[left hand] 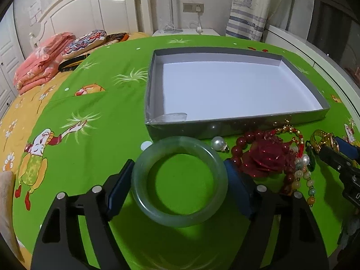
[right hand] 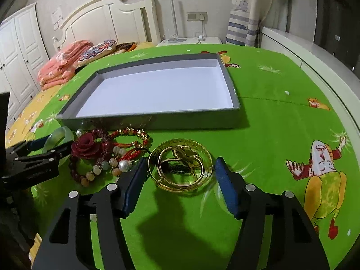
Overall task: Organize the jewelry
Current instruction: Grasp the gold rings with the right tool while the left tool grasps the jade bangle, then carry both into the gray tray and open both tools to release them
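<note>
**Bangles between the fingers, box bare**

Left gripper (left hand: 178,185) clamps the jade bangle (left hand: 180,221) in front of the grey box (left hand: 236,124). Beside it, beaded bracelets (right hand: 108,157). Right gripper (right hand: 180,180) stands wide around the gold bangles (right hand: 180,166), not touching.

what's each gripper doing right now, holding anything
Left gripper: shut on the green jade bangle, pads against both sides.
Right gripper: open, straddling the gold bangles, holding nothing.

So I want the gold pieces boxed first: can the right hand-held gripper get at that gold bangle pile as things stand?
Probably yes. The right hand-held gripper is open with the gold bangle pile between its blue fingers and nothing over it; the red cord bracelet lies just left.
</note>
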Motion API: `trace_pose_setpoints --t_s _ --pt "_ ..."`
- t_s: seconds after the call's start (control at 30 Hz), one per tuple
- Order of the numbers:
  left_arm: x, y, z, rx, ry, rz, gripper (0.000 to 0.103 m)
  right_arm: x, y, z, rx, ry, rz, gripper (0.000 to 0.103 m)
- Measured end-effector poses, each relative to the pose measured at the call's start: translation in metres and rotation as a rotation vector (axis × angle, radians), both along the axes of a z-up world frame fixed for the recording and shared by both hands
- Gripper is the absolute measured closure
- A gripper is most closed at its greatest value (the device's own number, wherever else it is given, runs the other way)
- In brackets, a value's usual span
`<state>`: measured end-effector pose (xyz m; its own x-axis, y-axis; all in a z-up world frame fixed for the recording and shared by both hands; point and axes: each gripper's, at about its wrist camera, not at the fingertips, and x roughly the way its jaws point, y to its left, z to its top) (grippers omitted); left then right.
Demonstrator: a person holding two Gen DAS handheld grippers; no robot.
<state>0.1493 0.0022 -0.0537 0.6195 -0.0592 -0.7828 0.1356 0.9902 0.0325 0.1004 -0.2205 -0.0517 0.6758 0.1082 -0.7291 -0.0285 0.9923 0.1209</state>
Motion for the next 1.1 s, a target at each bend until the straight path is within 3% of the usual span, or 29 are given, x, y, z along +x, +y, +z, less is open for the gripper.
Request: trace_pose_setpoints --t_s 0.13,0.2,0.33,0.4,0.7,1.1 --pt "0.000 0.004 0.000 -0.016 0.000 0.018 0.026 -0.003 -0.005 0.005 0.024 -0.042 -0.007 0.034" --pt "0.000 0.005 0.001 -0.019 -0.002 0.024 0.026 -0.003 -0.003 0.006 0.009 -0.052 -0.007 0.047" --pt "-0.001 0.007 0.002 -0.025 -0.016 0.034 0.026 0.001 0.004 0.003 -0.028 -0.043 0.003 0.055" --pt "-0.001 0.007 0.003 -0.026 -0.026 0.038 0.026 0.003 0.005 0.001 -0.042 -0.034 0.004 0.064" --pt "-0.002 0.006 0.006 -0.028 -0.037 0.041 0.026 -0.001 0.008 0.004 -0.072 -0.069 -0.002 0.065" --pt "-0.015 0.018 0.022 -0.101 -0.147 0.064 0.027 0.000 0.003 0.021 -0.039 -0.164 -0.023 0.065"
